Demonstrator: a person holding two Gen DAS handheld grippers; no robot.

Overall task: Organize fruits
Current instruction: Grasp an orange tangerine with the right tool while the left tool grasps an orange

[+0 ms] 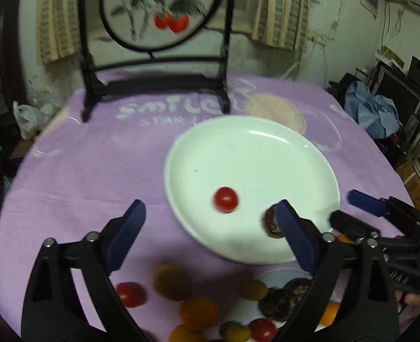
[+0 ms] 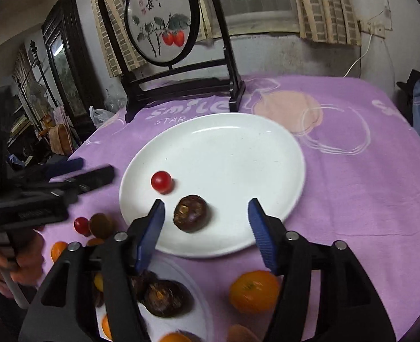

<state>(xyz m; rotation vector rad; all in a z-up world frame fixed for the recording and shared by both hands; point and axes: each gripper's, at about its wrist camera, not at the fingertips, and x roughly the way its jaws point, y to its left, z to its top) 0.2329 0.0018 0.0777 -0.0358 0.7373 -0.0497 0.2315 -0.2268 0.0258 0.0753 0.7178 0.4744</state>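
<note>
Right wrist view: dark round fruit (image 2: 190,213) and cherry tomato (image 2: 161,181) lie on the white plate (image 2: 267,154), likely light, prone to rolling.
Right gripper (image 2: 205,222) spread wide, empty, around the dark fruit untouched; grip its sides. Left gripper (image 1: 210,236), at the plate's near rim, is apart and empty.

Purple tablecloth (image 2: 352,171): white lettering "Smile" at upper centre of the right wrist view, just behind the plate rim, with smaller "STAR" beneath, the rest cut off by the plate; a second partial "Sm" at the right edge. Round painted screen (image 2: 161,20), upper centre: black brush characters and small red seals, too small to read.
</note>
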